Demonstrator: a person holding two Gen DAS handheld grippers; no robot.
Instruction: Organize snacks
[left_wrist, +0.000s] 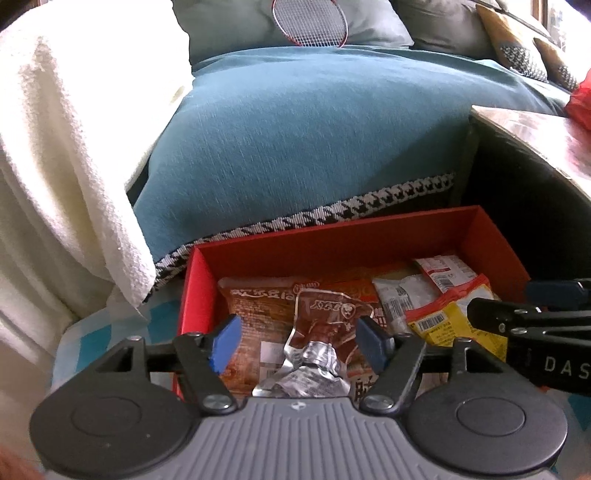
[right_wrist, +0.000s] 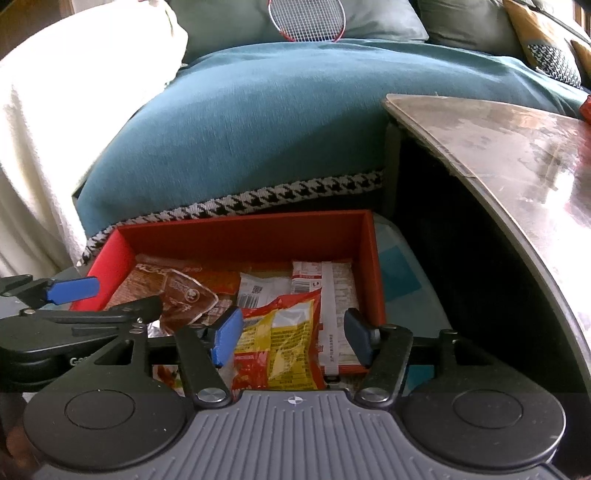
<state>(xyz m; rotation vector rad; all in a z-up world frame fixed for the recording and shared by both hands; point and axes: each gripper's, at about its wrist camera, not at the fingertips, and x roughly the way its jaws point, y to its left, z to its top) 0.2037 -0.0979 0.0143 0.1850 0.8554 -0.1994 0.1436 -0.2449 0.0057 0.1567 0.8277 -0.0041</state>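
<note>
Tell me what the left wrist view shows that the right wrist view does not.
Only the left wrist view shows the crumpled silver end of the brown snack packet between the left gripper's open pads. Only the right wrist view shows the yellow snack packet between the right gripper's open pads, not pressed. Both show the red box, the teal sofa cover and the badminton racket.

Blown-out glare upper left, fisheye warping.

Teal sofa (left_wrist: 314, 129) w/ houndstooth trim, grey cushions (left_wrist: 229, 22), white throw (left_wrist: 66, 147) at left; glossy bench (right_wrist: 517, 147) at right. Bright daylight.
</note>
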